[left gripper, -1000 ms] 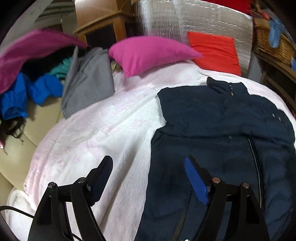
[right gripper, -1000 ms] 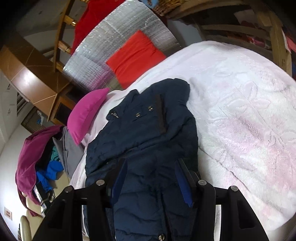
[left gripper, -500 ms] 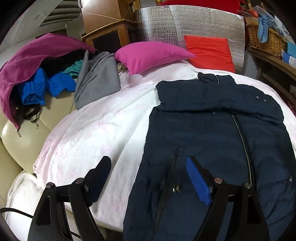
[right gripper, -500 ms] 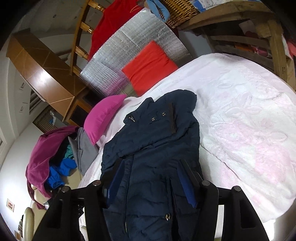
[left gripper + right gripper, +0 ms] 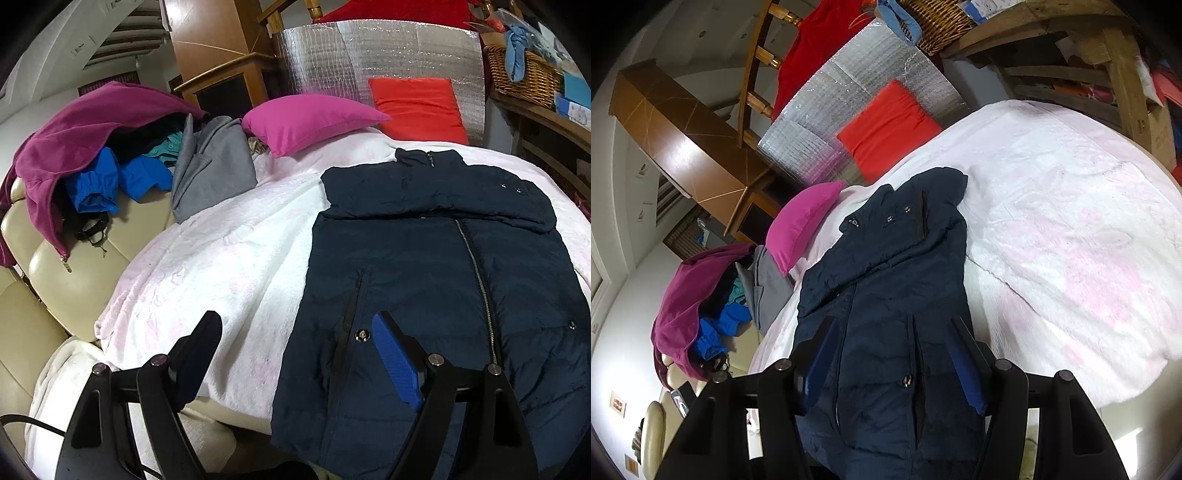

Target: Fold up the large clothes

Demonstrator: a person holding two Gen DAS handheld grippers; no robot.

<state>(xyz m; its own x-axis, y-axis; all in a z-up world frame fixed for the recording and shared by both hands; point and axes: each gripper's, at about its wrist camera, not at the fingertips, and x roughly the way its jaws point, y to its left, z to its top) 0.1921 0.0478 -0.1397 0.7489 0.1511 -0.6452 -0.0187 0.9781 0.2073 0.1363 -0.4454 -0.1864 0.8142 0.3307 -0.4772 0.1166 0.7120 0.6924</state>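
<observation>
We are seeing both tools pulling back toward the bed's (image 5: 229, 258) near edge, the left tool (image 5: 295, 354) wide and empty, the right tool (image 5: 894, 362) half-open after widening, empty, while the navy jacket (image 5: 436, 266) is lying flat, sleeves tucked, ready for its hem fold.

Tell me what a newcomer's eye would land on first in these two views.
The navy padded jacket comes first: it lies zipped and flat on the pale pink blanket, sleeves folded across its chest, right ahead of both open grippers. Next, the bright pink pillow and red cushion at the blanket's far end. Then the heap of clothes under a magenta fleece, far left.
</observation>
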